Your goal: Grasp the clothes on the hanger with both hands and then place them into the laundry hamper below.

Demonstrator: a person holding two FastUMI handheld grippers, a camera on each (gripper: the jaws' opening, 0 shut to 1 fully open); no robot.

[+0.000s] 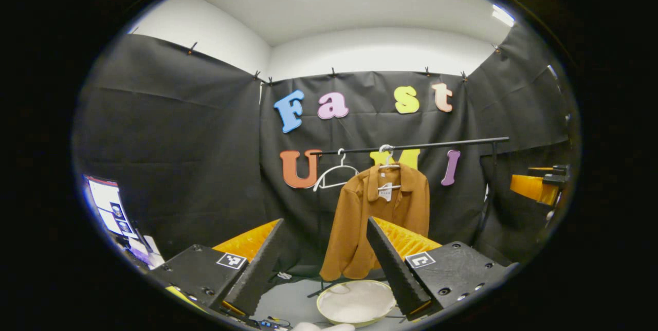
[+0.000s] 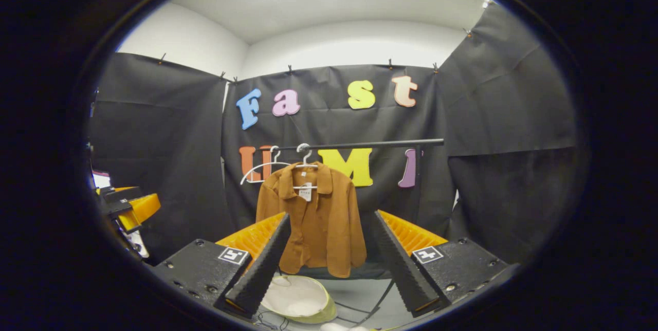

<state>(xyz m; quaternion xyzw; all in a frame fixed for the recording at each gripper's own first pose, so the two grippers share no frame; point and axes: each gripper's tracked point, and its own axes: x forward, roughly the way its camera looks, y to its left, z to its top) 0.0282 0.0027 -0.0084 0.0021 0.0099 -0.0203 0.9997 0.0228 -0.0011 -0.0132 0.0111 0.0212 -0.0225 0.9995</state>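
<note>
Left gripper view: brown collared jacket (image 1: pixel 378 218) at 12 o'clock on a hanger (image 1: pixel 388 159), hamper (image 1: pixel 355 302) below. My left gripper (image 1: pixel 329 274) and right gripper (image 2: pixel 329 274) both gape, empty.

Rust-brown jacket (image 2: pixel 313 218), white hangers (image 1: pixel 336 174), black rail (image 2: pixel 370 144), cream hamper (image 1: pixel 355 301).

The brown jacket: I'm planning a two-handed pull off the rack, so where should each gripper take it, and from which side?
Take the brown jacket at its two shoulders, from the front, one gripper each. It hangs facing the cameras on a white hanger, shoulders widest and exposed. Both sets of jaws stand open, well short of it. The laundry hamper sits below.
</note>
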